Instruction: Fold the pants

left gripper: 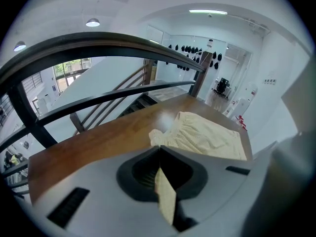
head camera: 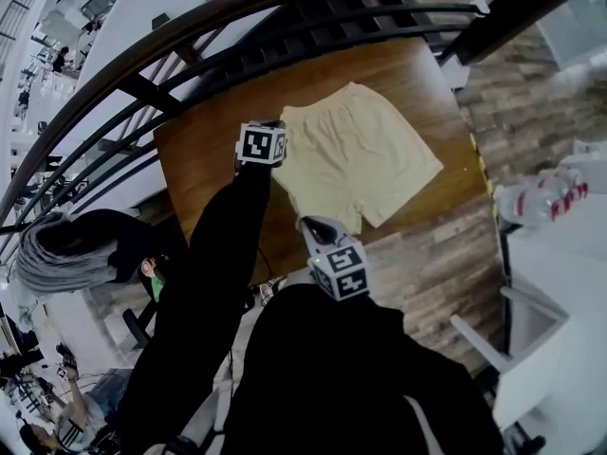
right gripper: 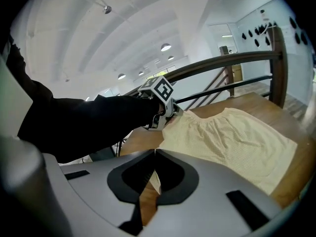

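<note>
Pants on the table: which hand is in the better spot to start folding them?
Left, by a little. The left tool pinches the pants' waistband corner; the right tool pinches only a leg hem on the same side.

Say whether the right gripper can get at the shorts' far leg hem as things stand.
Probably not yet: the right gripper is shut on the near edge of the shorts, so it would have to let go first. Nothing else seems to lie in its way.
</note>
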Action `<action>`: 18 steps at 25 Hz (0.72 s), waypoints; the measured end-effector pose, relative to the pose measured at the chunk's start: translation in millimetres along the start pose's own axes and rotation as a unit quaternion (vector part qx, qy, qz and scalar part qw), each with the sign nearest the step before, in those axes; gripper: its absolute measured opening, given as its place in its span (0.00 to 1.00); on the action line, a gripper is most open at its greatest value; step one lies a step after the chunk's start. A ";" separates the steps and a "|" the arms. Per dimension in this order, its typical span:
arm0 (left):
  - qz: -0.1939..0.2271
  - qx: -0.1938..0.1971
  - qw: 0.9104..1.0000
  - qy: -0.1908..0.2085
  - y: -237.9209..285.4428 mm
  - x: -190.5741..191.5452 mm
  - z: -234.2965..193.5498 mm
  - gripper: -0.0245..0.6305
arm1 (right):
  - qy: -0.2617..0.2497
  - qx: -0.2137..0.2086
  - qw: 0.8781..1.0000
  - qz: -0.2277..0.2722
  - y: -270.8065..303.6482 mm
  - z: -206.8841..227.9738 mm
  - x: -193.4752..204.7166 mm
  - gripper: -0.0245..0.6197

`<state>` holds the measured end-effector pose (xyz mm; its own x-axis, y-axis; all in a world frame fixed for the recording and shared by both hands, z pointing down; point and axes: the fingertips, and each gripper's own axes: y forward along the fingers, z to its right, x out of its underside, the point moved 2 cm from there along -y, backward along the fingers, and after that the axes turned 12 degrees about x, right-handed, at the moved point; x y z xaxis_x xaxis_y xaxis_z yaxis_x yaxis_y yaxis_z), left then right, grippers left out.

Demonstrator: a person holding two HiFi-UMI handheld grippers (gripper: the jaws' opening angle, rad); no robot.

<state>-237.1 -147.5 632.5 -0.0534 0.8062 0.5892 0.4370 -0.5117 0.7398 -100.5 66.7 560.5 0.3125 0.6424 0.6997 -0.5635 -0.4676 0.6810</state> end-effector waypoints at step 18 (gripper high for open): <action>0.032 0.033 0.997 -0.058 13.4 -67.2 40.9 0.05 | 0.049 0.062 0.996 0.039 -46.8 86.2 -32.1 0.05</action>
<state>-190.9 -196.4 589.6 0.0796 0.8040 0.5893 0.4937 -0.5454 0.6774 -18.3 15.6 524.8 0.1921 0.6539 0.7318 -0.4820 -0.5867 0.6507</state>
